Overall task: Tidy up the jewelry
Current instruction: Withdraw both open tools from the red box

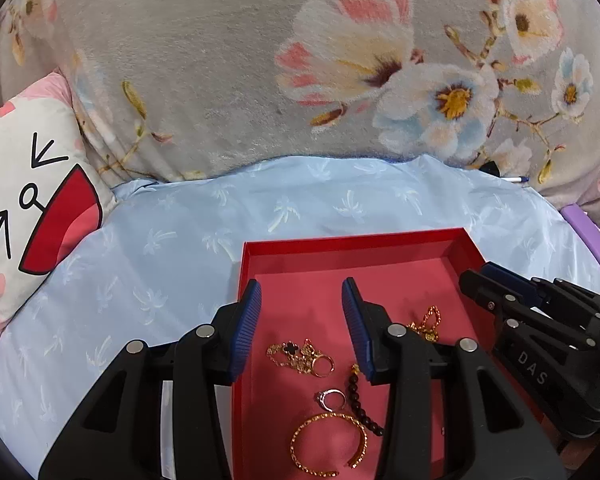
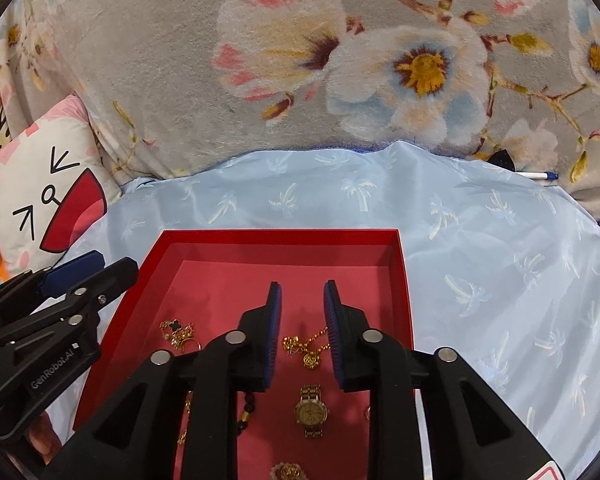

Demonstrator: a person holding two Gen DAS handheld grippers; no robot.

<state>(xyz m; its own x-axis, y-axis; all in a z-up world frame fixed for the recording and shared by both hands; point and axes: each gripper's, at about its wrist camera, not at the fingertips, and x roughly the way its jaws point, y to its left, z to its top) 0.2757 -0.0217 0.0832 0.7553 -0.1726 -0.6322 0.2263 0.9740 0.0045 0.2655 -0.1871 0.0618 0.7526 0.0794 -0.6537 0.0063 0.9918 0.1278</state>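
Observation:
A red tray [image 1: 352, 240] [image 2: 280, 237] lies on the light blue sheet and holds gold jewelry. In the left wrist view I see a clover chain with a ring [image 1: 300, 356], a silver ring [image 1: 331, 398], a dark bead string [image 1: 360, 404], a gold bangle [image 1: 329, 444] and a gold necklace [image 1: 426, 324]. In the right wrist view a gold watch [image 2: 311, 411] and the gold necklace [image 2: 306, 346] lie below my fingers. My left gripper [image 1: 302, 292] is open and empty above the tray. My right gripper [image 2: 302, 292] is open and empty above the tray.
A grey floral blanket [image 1: 228, 72] rises behind the blue sheet [image 1: 140, 264]. A cartoon pillow [image 1: 32, 196] lies at the left. A purple object [image 1: 590, 240] and a pen [image 2: 540, 175] lie at the right edge.

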